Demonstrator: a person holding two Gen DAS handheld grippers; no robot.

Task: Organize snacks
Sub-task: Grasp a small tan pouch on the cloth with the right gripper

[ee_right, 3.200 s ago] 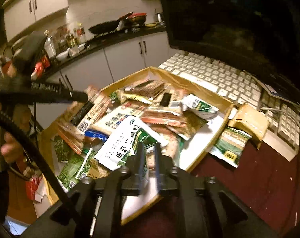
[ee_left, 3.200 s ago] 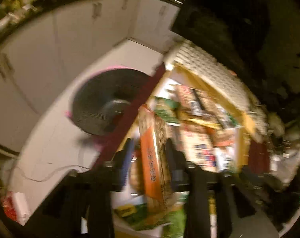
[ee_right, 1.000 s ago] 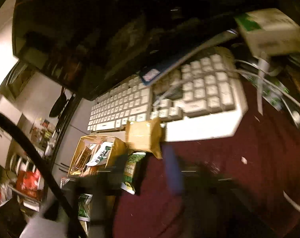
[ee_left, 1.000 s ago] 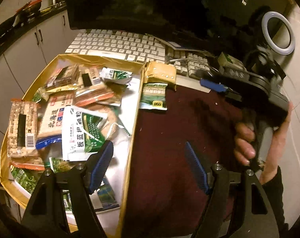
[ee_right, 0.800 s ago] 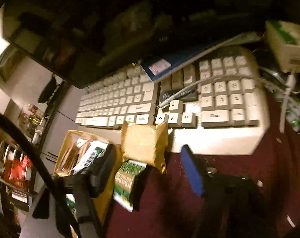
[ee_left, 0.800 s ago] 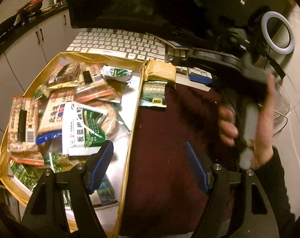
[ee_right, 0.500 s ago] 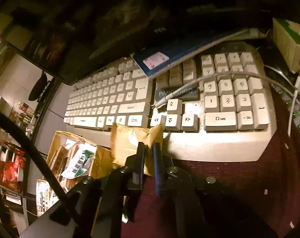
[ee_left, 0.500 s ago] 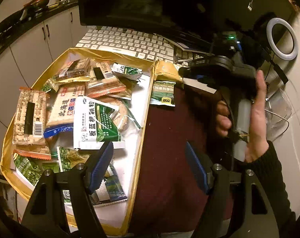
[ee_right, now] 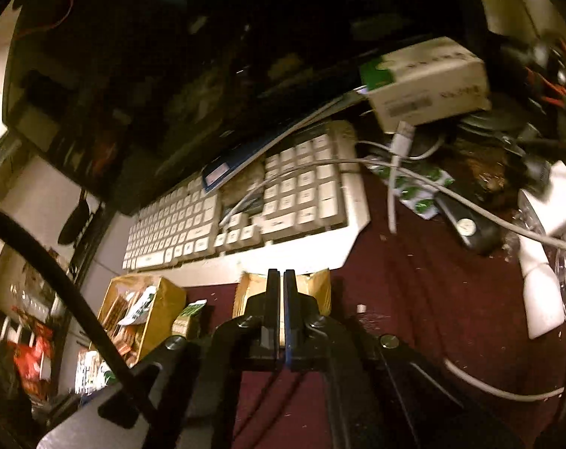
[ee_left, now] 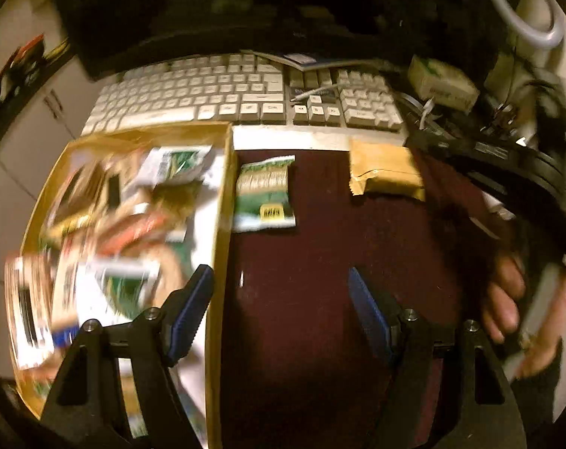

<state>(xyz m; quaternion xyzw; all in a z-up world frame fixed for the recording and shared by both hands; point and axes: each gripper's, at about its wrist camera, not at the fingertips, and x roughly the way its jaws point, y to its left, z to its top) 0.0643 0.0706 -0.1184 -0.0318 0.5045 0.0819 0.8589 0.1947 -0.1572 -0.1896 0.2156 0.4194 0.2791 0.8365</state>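
We see the right gripper [ee_right: 280, 280] pinched on the tan packet [ee_left: 385, 170], beside the keyboard [ee_left: 245, 97]. Left gripper [ee_left: 281, 293] spread wide, holding nothing, over the maroon table [ee_left: 320, 336] beside the snack box [ee_left: 223, 202].

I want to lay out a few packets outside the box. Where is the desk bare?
The dark red desk is bare below the green packet and tan packet, between the gold box and the right hand. Smaller gap between those packets. Crowded: inside the box, and right of the keyboard, with cables.
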